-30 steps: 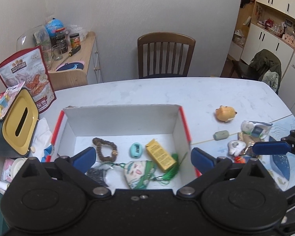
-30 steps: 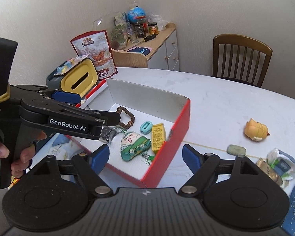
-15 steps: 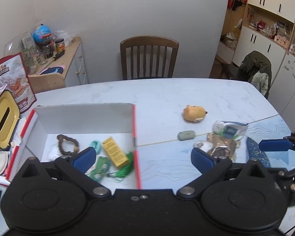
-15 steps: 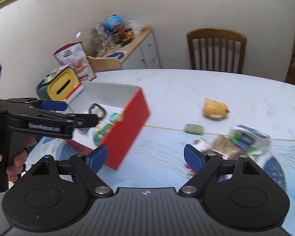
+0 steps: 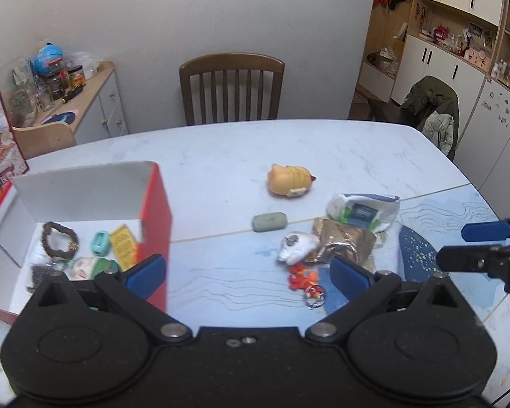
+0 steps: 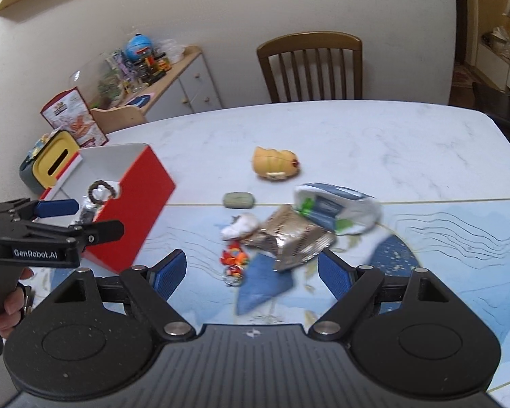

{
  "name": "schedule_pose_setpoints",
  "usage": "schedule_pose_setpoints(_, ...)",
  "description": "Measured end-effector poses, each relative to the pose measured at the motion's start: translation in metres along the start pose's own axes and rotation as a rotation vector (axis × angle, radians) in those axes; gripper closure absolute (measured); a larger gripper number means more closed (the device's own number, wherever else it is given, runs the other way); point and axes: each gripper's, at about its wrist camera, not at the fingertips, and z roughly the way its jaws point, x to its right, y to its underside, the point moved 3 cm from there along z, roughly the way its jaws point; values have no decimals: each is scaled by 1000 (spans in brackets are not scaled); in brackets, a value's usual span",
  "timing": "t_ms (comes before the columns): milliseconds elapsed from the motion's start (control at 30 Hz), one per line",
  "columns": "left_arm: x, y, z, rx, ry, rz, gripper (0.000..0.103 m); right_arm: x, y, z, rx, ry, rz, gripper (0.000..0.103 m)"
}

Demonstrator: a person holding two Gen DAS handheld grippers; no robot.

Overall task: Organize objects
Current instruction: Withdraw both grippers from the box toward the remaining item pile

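A red box with a white inside stands on the left of the table and holds a bead bracelet, a teal item, a yellow packet and a green pouch. Loose on the table lie an orange plush, a grey-green soap bar, a white toy, an orange keychain, a foil packet and a white packet. My left gripper is open and empty, right of the box. My right gripper is open and empty, just before the keychain and foil packet.
A yellow-lidded tissue box and a snack bag stand left of the red box. A wooden chair is at the table's far side. A cluttered side cabinet is at the back left.
Both grippers have swung right, away from above the red box toward the loose items on the table. Both stay open and empty.
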Motion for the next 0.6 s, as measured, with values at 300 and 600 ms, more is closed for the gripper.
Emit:
schedule_pose_setpoints(300,30,10,40,-20,6,13,1,28,6,21,-42,-1,-30,18)
schedule_pose_setpoints(600,28,2,87,-77,30,-43,1,40,6,60,-81,1,-146,18)
